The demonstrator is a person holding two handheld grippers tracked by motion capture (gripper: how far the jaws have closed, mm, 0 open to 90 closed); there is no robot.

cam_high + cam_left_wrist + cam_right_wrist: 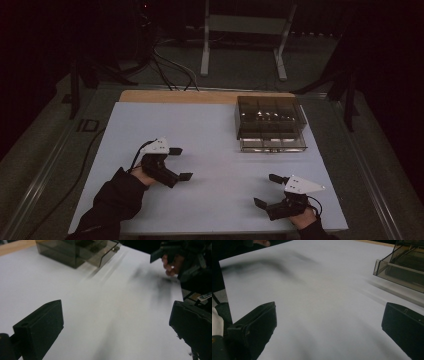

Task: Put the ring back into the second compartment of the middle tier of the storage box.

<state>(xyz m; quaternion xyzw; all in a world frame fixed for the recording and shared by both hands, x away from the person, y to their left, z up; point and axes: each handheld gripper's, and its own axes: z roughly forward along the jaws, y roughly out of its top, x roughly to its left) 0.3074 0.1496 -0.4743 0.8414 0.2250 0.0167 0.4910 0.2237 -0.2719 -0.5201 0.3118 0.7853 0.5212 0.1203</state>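
A smoky see-through drawer box (270, 120) stands at the back right of the white board (210, 130). Its lowest drawer (272, 144) juts forward a little. My left gripper (180, 163) rests low over the board's left half, open, with nothing between its jaws. My right gripper (266, 190) hovers near the front right edge, also open and empty. In the left gripper view, the open left gripper (117, 327) faces the box (72, 251) and the other hand's gripper (180, 257). In the right gripper view, the right gripper (329, 327) spans bare board, with the box (404, 262) at upper right.
The board lies on a wooden table top (200, 96) whose far strip shows. Cables (170, 65) and a white stand's legs (205, 45) are on the dark floor behind. Another cable (87, 150) trails off the left side.
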